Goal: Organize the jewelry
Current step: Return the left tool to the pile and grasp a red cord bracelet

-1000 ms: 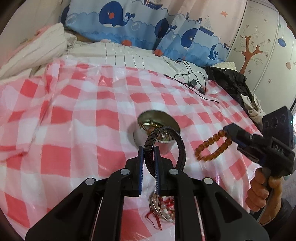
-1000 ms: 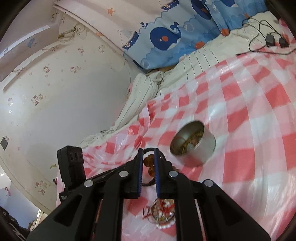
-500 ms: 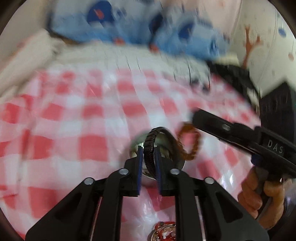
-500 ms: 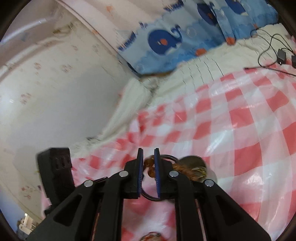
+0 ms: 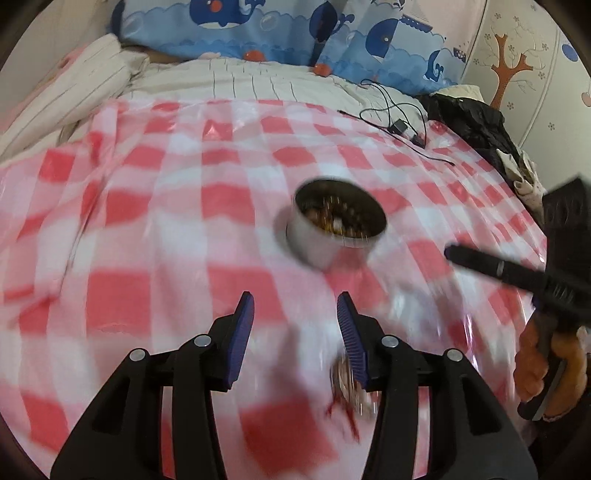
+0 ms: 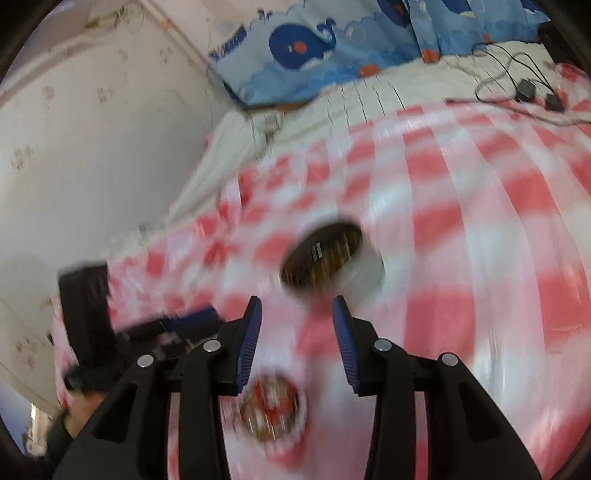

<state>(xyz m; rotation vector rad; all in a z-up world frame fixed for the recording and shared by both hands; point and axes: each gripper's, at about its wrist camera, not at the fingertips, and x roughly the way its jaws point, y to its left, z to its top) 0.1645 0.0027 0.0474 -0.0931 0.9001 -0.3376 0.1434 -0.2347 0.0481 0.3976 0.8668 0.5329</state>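
Observation:
A round metal tin [image 5: 338,230] stands on the red-and-white checked cloth [image 5: 155,236], with beaded jewelry inside; it also shows blurred in the right wrist view [image 6: 330,260]. My left gripper [image 5: 295,321] is open and empty, short of the tin. My right gripper [image 6: 296,332] is open and empty, just short of the tin; from the left wrist view it appears at the right [image 5: 480,264]. A small pile of silver and red jewelry [image 5: 351,387] lies on the cloth under the fingers, seen also in the right wrist view [image 6: 273,408].
Black cables with small plugs [image 5: 400,127] lie at the cloth's far edge. A whale-print blue pillow [image 5: 295,33] and striped bedding [image 5: 240,81] sit behind. Dark clothes [image 5: 476,125] pile at the far right. A wall [image 6: 92,129] runs along the left.
Both grippers have opened and pulled back from the tin. The black bracelet and the amber bead bracelet they held are no longer in the jaws. The view is motion-blurred.

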